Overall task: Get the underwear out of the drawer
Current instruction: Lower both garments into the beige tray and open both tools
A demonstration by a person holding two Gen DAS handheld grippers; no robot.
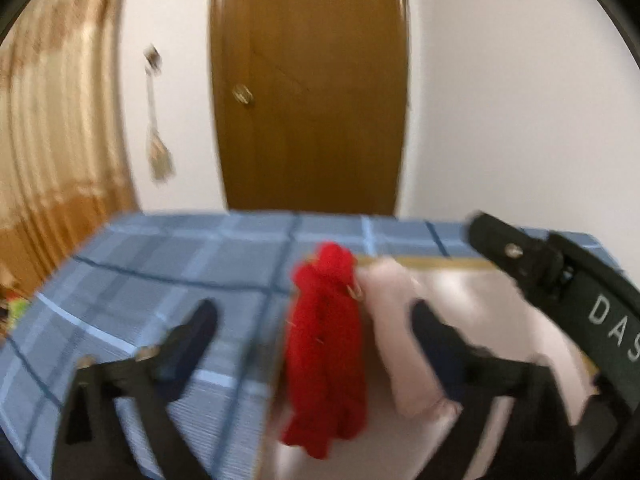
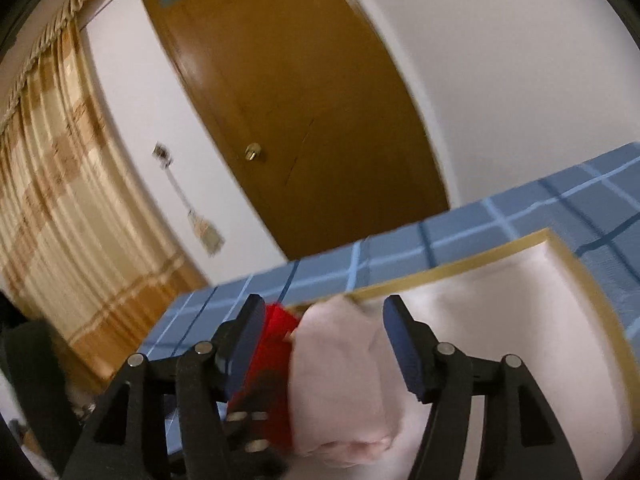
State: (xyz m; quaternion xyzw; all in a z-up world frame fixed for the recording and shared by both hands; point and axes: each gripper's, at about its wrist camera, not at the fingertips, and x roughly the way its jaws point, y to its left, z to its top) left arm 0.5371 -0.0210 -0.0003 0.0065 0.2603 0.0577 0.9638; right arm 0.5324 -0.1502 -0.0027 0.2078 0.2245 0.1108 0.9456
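Note:
A red piece of underwear [image 1: 326, 354] hangs over the left edge of the open drawer [image 1: 448, 265]. A pale pink piece of underwear [image 1: 404, 336] lies next to it inside. My left gripper [image 1: 316, 320] is open, with the red piece between its fingers. My right gripper [image 2: 324, 344] is open around the pink piece [image 2: 340, 380], and the red piece [image 2: 272, 376] lies by its left finger. The drawer's wooden rim [image 2: 588, 276] and white inside show on the right. The right gripper's black body [image 1: 560, 276] shows in the left wrist view.
The drawer sits on a bed with a blue plaid cover [image 1: 160, 264]. Behind it are a brown door [image 1: 312, 80], a white wall and a beige curtain [image 1: 52, 120] on the left. An object hangs on the wall [image 1: 158, 148].

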